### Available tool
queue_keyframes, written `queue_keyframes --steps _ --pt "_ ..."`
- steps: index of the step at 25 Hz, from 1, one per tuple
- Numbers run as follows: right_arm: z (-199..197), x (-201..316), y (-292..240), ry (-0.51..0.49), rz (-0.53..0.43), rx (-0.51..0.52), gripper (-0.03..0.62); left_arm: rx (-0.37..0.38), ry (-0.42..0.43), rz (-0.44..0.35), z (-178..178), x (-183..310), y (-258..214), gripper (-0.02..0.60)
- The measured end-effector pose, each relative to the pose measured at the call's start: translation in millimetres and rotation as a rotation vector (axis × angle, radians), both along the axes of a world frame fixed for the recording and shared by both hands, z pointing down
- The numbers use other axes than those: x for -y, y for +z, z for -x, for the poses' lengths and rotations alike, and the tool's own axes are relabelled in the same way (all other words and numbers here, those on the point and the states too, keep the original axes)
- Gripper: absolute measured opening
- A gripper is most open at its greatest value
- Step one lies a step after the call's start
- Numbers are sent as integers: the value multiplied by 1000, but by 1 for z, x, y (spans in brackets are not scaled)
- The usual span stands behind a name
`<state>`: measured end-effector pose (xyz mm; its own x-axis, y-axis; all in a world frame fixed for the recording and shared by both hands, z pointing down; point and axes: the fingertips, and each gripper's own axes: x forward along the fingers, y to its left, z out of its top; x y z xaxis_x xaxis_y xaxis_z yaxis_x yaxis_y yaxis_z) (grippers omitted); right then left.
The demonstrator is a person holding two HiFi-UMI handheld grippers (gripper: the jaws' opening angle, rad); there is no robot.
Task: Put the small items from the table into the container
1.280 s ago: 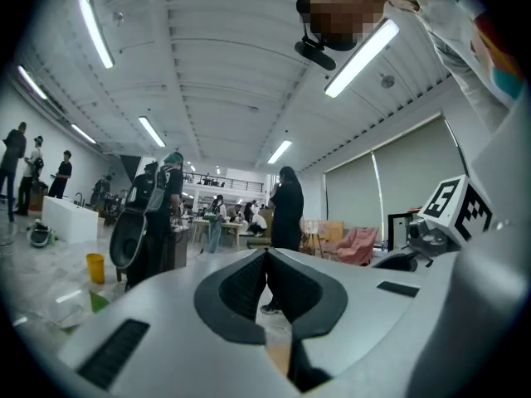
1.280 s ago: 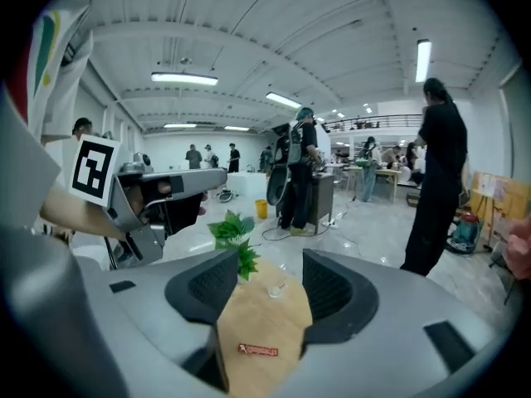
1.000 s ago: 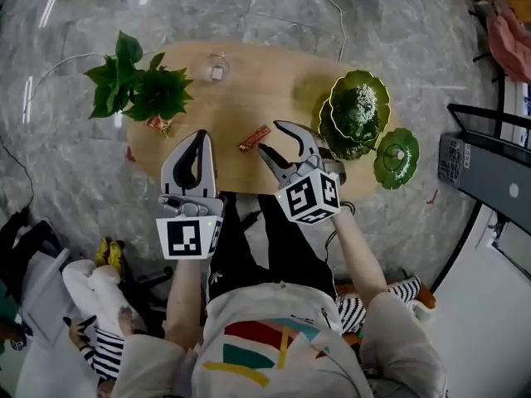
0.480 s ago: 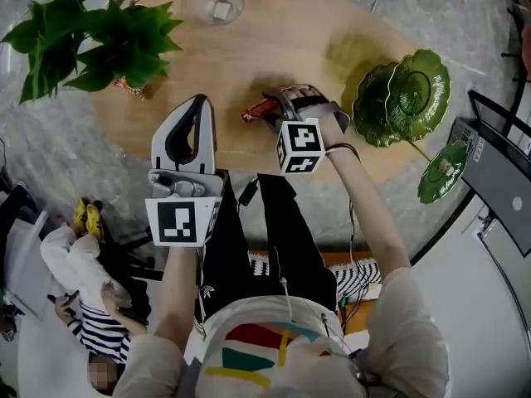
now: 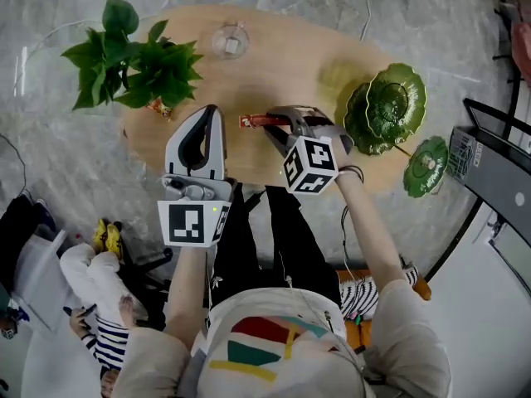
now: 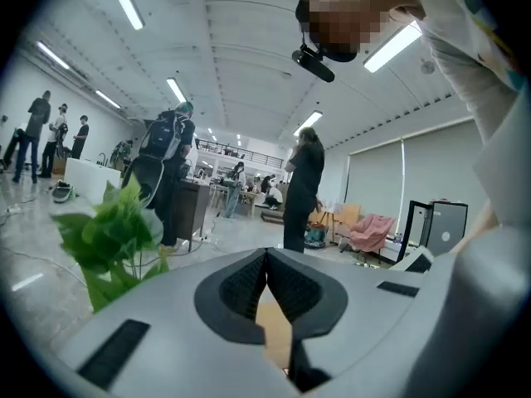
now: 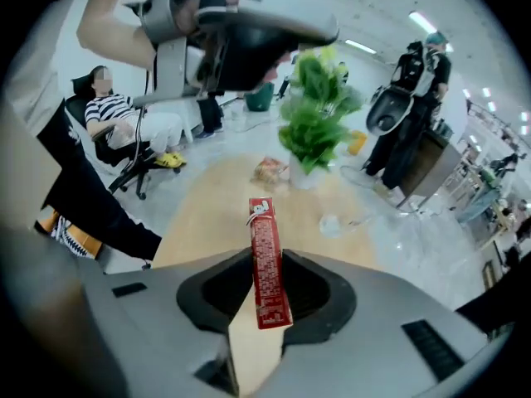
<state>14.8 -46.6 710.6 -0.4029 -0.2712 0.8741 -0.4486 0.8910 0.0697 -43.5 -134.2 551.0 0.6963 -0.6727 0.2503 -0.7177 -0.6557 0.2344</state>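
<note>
A long red snack packet (image 5: 253, 121) lies on the oval wooden table (image 5: 290, 65), its far end sticking out to the left. My right gripper (image 5: 278, 127) points steeply down at it; its jaws are closing, and the packet (image 7: 267, 264) stands edge-on between the pads, pressed from both sides. Left of it my left gripper (image 5: 209, 111) hovers over the table's near edge, shut and empty (image 6: 267, 255). The green leaf-shaped container (image 5: 386, 106) sits at the table's right end, with its lid (image 5: 427, 166) beside it. A small wrapped candy (image 5: 158, 108) lies by the plant.
A leafy potted plant (image 5: 133, 56) stands at the table's left end, and a small glass dish (image 5: 230, 40) sits at the far edge. A black cabinet (image 5: 498, 172) stands to the right. People stand and sit around the room (image 6: 303, 189).
My right gripper has dropped onto the red packet and its wide-open jaws have narrowed around it. The left gripper has sunk a little.
</note>
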Motion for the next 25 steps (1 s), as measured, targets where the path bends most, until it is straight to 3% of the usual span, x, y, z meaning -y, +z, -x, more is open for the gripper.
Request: queue_keyframes --steps 6,10,14,25 --pt "-5 22 -176 247 -242 77 115 -58 87 -146 -25 3 -123 8" --pt "-10 5 -253 474 -354 179 115 -83 156 -225 -32 -17 -184 8" --pt "-19 -17 -281 598 -460 142 115 -112 201 -281 -39 -24 -205 8" --pt "-71 -70 -303 767 -527 122 115 -153 336 -312 -103 -62 -227 8"
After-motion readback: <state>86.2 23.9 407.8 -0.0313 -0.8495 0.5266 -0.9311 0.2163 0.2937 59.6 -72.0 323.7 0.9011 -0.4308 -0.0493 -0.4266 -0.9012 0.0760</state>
